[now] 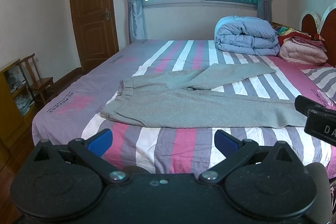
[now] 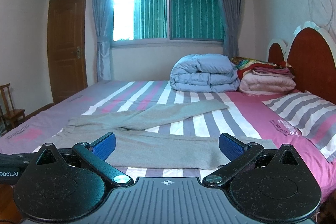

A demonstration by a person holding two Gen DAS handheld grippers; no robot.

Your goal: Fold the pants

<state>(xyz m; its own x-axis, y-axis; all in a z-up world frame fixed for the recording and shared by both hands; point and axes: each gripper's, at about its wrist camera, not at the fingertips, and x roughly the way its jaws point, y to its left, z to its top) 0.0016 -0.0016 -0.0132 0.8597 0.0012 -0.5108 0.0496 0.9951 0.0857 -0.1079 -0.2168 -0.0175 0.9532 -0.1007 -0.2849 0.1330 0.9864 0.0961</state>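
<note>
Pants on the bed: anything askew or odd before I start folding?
Yes. The grey pants lie splayed: the far leg angles away from the near leg in a V, and the waistband is rumpled. Nothing looks damaged.

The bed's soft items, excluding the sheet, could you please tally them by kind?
Grey cotton pants: 1
Folded light-blue quilt: 1
Folded pink blanket: 1
Striped pillow: 1
Multicoloured folded cloth: 1
Total: 5

I see a bed with a pink, grey and white striped sheet (image 1: 182,146); far right a folded pale-blue quilt (image 1: 245,37) beside pink folded blankets (image 1: 302,51); left, a brown wooden door (image 1: 92,14) and small wooden chair (image 1: 37,79).
</note>
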